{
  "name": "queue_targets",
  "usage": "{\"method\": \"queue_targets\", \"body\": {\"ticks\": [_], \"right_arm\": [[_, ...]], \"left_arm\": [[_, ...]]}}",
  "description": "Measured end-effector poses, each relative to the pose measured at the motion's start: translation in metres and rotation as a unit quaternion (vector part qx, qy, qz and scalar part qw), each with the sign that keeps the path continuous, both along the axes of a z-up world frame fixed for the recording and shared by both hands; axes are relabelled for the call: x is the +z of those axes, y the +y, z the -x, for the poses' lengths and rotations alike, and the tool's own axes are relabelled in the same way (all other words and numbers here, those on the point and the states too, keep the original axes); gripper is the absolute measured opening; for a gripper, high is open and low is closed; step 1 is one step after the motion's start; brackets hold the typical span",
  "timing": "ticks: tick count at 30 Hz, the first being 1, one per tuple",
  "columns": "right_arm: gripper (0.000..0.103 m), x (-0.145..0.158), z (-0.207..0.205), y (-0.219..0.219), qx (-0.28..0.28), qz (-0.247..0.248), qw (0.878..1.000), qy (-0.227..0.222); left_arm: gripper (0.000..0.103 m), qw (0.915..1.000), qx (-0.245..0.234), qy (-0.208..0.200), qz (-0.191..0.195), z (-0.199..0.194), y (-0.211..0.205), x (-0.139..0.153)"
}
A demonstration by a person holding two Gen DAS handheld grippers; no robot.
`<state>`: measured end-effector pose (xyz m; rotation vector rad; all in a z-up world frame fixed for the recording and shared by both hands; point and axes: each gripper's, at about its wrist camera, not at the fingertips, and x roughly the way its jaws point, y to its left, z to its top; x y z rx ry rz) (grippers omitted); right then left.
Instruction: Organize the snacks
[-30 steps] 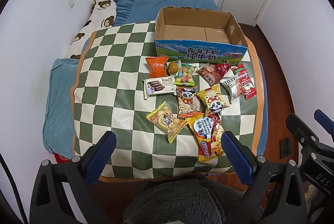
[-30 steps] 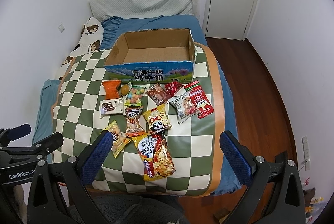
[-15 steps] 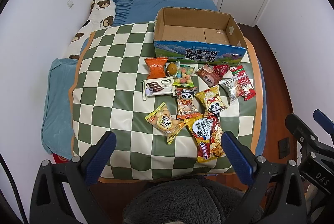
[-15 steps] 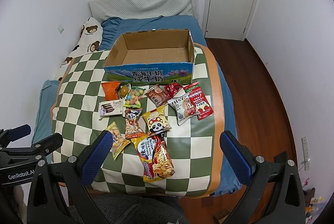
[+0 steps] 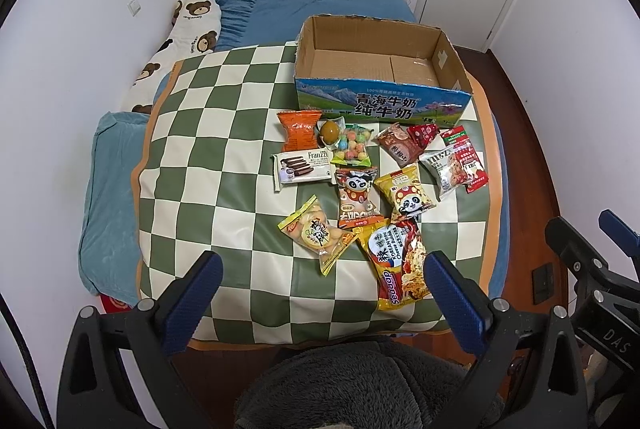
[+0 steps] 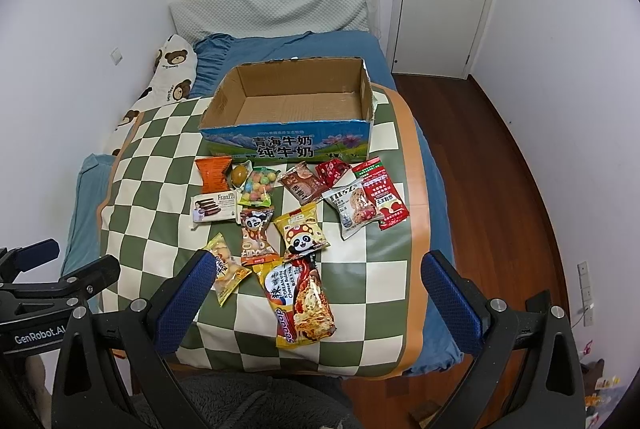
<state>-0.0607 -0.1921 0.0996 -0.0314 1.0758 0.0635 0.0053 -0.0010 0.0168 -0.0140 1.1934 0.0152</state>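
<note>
Both of your grippers have edged slightly toward the bed over the last second, though nothing on it has shifted, so the sorting hasn't begun and every snack is yet to be boxed. Your left gripper [image 5: 320,303] hangs spread wide and empty above the foot of the bed, and your right gripper [image 6: 318,299] matches it, open and empty too, level beside it (each shows at the edge of the other's view). Both point forward and down over the checked mat [image 5: 224,157], well short of touching anything.

Nearest you lies the big yellow noodle pack [image 5: 400,265], with the yellow biscuit bag [image 5: 316,235] just to its left. Beyond them sit the two panda packets [image 5: 356,203], then the white wafer pack [image 5: 302,167], the bag of coloured balls [image 5: 352,149] and the orange packet [image 5: 300,129], with the brown and red packets to the right. Farthest back stands the cardboard box [image 5: 380,105], open and with nothing in it
</note>
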Motion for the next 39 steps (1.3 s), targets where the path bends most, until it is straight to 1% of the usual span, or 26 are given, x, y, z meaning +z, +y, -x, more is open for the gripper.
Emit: {"method": "queue_targets", "body": {"ticks": [10,21,25,27,30,32,33,34,36,37,38,39], "right_arm": [[0.103,0.005,-0.003,0.001,-0.002,-0.003,1.0,-0.005],[0.103,0.012,0.002,0.001,-0.006,-0.003,1.0,-0.013],[0.103,0.009,0.002,0.002,-0.006,-0.004,1.0,-0.01],[0.103,0.0,0.002,0.001,-0.004,-0.002,1.0,-0.004],[0.103,-0.039,-0.01,0.007,0.009,0.006,0.999,0.03],[0.103,-0.081,-0.02,0.013,0.024,0.008,0.998,0.058],[0.103,-0.105,-0.027,0.018,0.03,0.017,0.996,0.076],[0.103,-0.124,-0.03,0.021,0.035,0.022,0.995,0.087],[0.103,-0.174,-0.039,0.027,0.043,0.029,0.991,0.123],[0.103,-0.194,-0.039,0.028,0.045,0.029,0.99,0.133],[0.103,-0.216,-0.043,0.031,0.05,0.033,0.987,0.148],[0.103,-0.233,-0.044,0.034,0.053,0.036,0.986,0.155]], "left_arm": [[0.103,1.0,0.0,-0.002,0.001,-0.002,-0.001,0.002],[0.103,1.0,0.0,-0.008,0.002,-0.008,-0.009,0.008],[0.103,1.0,0.002,-0.009,0.002,-0.005,-0.008,0.008],[0.103,0.9999,0.011,-0.006,0.001,-0.004,-0.004,0.002],[0.103,0.9991,0.043,0.008,0.0,-0.016,0.009,-0.019],[0.103,0.9977,0.064,0.023,-0.002,-0.028,0.018,-0.04],[0.103,0.9966,0.072,0.041,-0.007,-0.035,0.021,-0.053],[0.103,0.9955,0.077,0.056,-0.004,-0.04,0.026,-0.067],[0.103,0.9924,0.091,0.084,-0.001,-0.05,0.034,-0.095],[0.103,0.9899,0.096,0.105,0.009,-0.053,0.043,-0.112],[0.103,0.9875,0.098,0.12,0.028,-0.057,0.049,-0.126],[0.103,0.9835,0.105,0.139,0.049,-0.065,0.054,-0.148]]}}
